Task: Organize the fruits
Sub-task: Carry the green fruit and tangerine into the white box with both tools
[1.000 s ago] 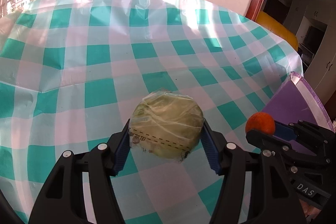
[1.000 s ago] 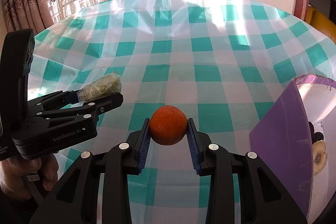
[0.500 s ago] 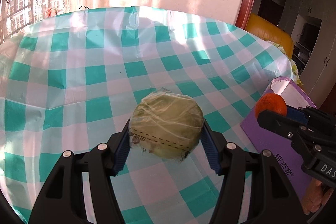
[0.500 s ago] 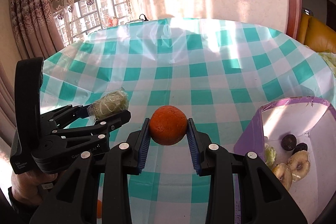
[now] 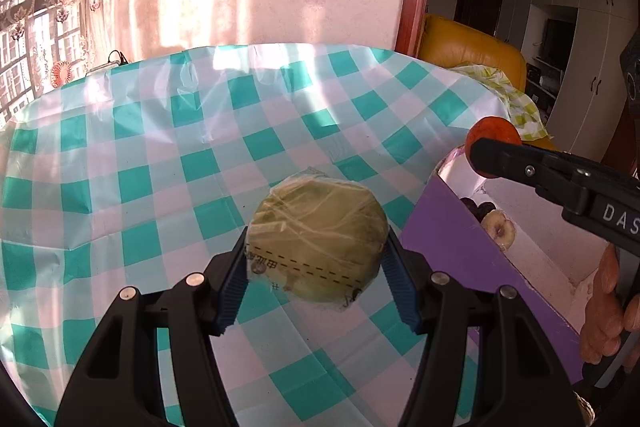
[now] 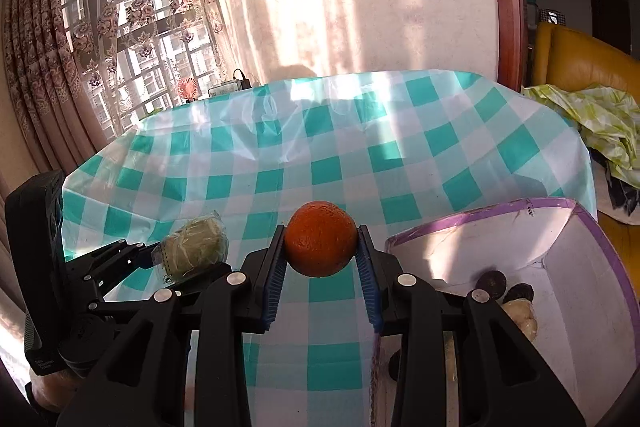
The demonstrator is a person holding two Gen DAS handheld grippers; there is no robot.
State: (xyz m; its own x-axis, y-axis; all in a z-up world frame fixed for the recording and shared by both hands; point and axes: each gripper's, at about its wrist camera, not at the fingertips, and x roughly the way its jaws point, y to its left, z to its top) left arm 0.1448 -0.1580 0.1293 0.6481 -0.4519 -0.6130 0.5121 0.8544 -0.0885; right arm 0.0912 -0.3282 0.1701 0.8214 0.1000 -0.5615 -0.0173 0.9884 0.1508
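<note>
Our left gripper clamps a plastic-wrapped green fruit and our right gripper clamps an orange, both above the checked tablecloth; the purple box to their right already holds some fruit, so these two seem left to drop in.

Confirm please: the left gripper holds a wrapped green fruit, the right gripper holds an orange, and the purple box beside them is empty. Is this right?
Not quite. The purple box is not empty: the right wrist view shows dark and pale fruit pieces inside. The rest holds: the left gripper holds the wrapped green fruit, and the right gripper holds the orange.
</note>
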